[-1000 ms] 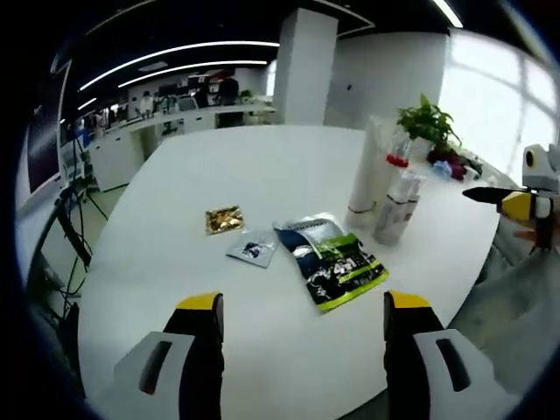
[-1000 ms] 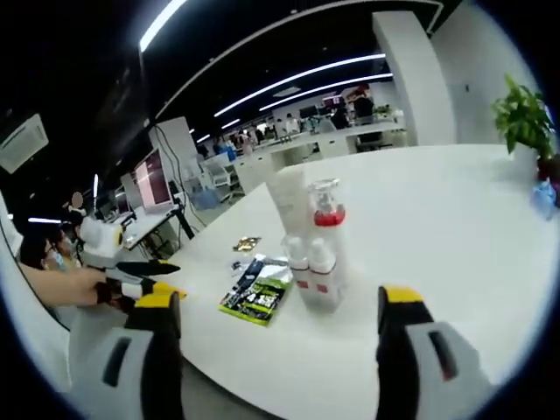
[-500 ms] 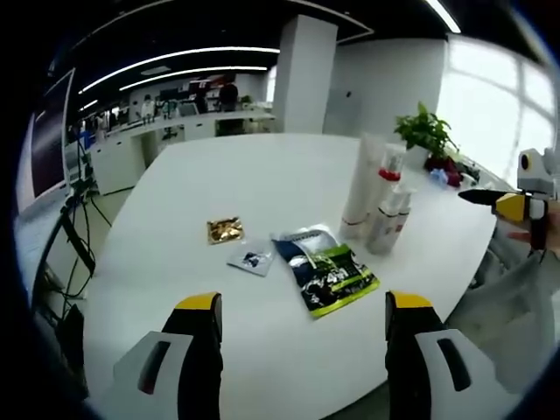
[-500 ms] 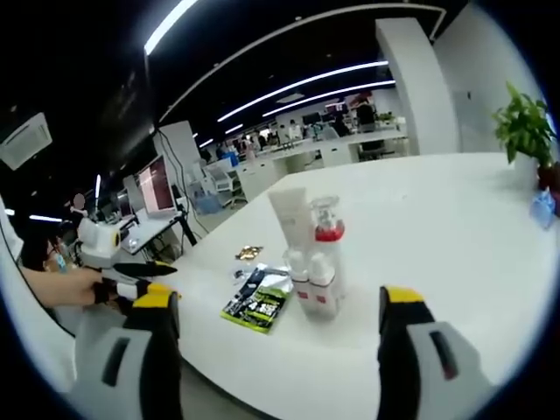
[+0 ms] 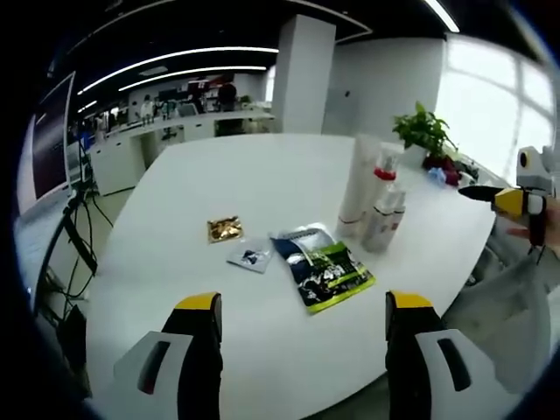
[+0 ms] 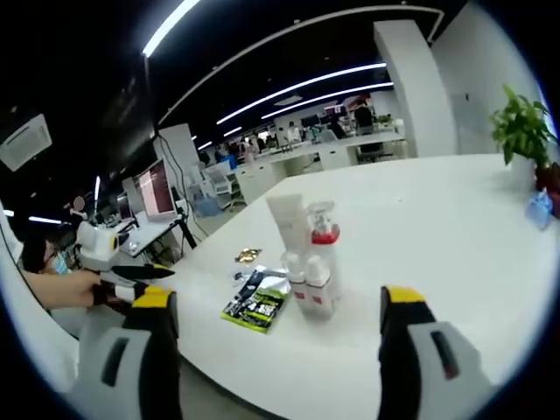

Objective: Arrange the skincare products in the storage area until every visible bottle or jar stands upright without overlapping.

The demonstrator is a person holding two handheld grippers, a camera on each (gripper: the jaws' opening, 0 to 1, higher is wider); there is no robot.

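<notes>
Nearest, left gripper (image 5: 302,337) and right gripper (image 6: 276,337), jaws spread wide, grasping nothing. On the round white table (image 5: 262,175): green-and-black flat pouch (image 5: 321,266), small grey sachet (image 5: 251,256), gold foil sachet (image 5: 224,229). Beyond, upright and clustered: tall white tube (image 5: 357,185), red-collared pump bottle (image 6: 325,255), two small white bottles (image 6: 305,283). Farthest, potted green plant (image 5: 423,133).

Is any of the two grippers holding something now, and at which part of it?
Nothing is held. The left gripper and the right gripper are both open, apart from the bottles standing on the table.
</notes>
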